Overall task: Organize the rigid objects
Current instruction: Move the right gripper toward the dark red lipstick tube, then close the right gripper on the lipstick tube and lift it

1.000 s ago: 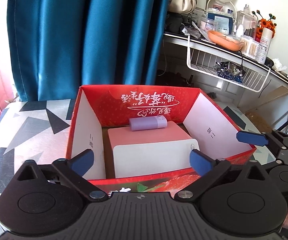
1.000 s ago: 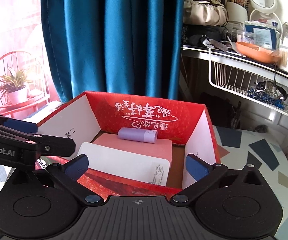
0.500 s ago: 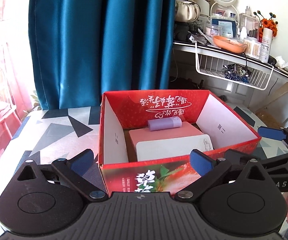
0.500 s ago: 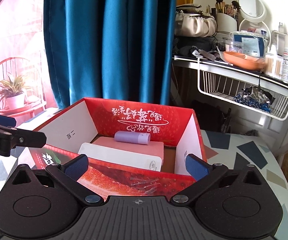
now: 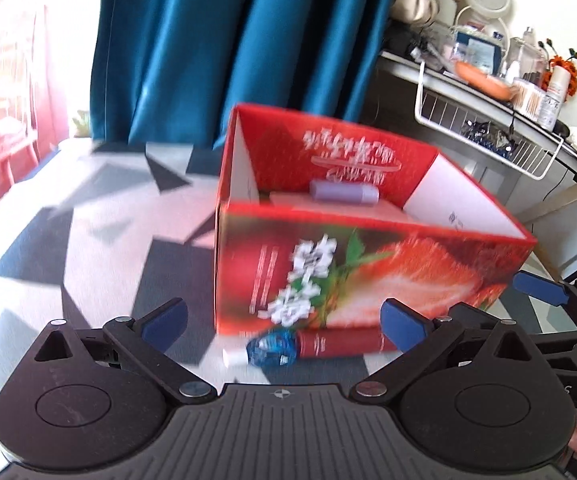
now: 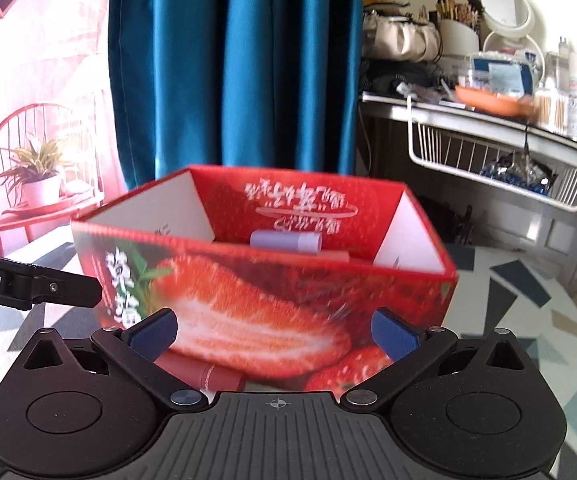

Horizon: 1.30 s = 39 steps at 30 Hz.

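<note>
The open red strawberry-print cardboard box (image 5: 368, 264) fills the centre of both views on the grey-and-white patterned bench (image 5: 68, 240), a lilac cylinder (image 5: 343, 192) inside. The left gripper (image 5: 284, 322) and right gripper (image 6: 274, 330) both have fingers spread wide, empty. Only the left view shows the whole red tube with a blue cap (image 5: 288, 350) lying against the box's front; the right view shows just its red end.

Glossy printed cardboard box (image 5: 360, 272); sheeny blue cloth curtain (image 5: 228, 40).
</note>
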Each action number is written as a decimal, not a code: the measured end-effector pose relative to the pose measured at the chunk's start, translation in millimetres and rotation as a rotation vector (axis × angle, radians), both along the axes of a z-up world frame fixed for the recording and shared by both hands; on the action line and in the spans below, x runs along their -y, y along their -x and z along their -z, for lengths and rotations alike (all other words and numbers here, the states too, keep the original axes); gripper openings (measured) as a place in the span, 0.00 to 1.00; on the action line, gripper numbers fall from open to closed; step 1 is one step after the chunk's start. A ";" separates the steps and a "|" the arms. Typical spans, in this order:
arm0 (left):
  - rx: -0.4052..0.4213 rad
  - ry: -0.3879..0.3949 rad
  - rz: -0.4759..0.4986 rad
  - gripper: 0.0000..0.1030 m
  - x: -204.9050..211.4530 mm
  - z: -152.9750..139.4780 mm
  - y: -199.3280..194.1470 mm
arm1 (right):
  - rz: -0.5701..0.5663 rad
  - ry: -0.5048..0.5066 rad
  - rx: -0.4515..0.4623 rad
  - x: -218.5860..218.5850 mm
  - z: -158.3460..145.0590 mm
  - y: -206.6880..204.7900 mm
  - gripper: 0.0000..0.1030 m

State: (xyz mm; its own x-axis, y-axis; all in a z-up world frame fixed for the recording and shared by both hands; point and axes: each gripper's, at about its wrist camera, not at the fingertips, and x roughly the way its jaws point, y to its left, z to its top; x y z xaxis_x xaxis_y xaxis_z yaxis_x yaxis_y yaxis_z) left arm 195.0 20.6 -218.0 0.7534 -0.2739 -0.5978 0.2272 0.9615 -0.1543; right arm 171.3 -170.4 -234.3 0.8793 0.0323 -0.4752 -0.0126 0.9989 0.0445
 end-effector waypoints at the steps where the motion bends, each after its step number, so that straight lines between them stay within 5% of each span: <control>1: -0.018 -0.003 0.001 1.00 -0.7 5.2 -0.3 | -0.007 -0.010 -0.015 -0.8 5.8 -0.5 1.00; 5: -0.054 -0.083 0.007 1.00 3.7 22.5 0.2 | -0.032 -0.023 -0.060 -6.2 25.7 -4.3 0.99; 13: -0.050 -0.090 0.029 0.95 9.2 29.4 -5.7 | -0.079 -0.038 -0.100 -11.7 48.4 -16.9 0.72; 17: -0.084 -0.039 0.072 0.71 13.7 34.4 -14.9 | -0.084 -0.047 -0.116 -12.7 53.6 -25.5 0.66; 24: -0.111 0.030 0.137 0.52 24.7 38.8 -24.6 | -0.106 -0.068 -0.133 -11.4 62.0 -33.8 0.52; 39: -0.176 0.077 0.127 0.49 31.9 56.9 -42.8 | -0.136 -0.100 -0.142 -9.6 67.1 -33.4 0.46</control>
State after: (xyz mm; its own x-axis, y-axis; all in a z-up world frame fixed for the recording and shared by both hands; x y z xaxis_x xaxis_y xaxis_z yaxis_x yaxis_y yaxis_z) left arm 237.8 -11.4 -275.0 0.5958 -0.4104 -0.6903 0.3092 0.9105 -0.2744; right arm 204.8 -160.8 -301.4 0.7878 0.1996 -0.5827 -0.1337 0.9789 0.1546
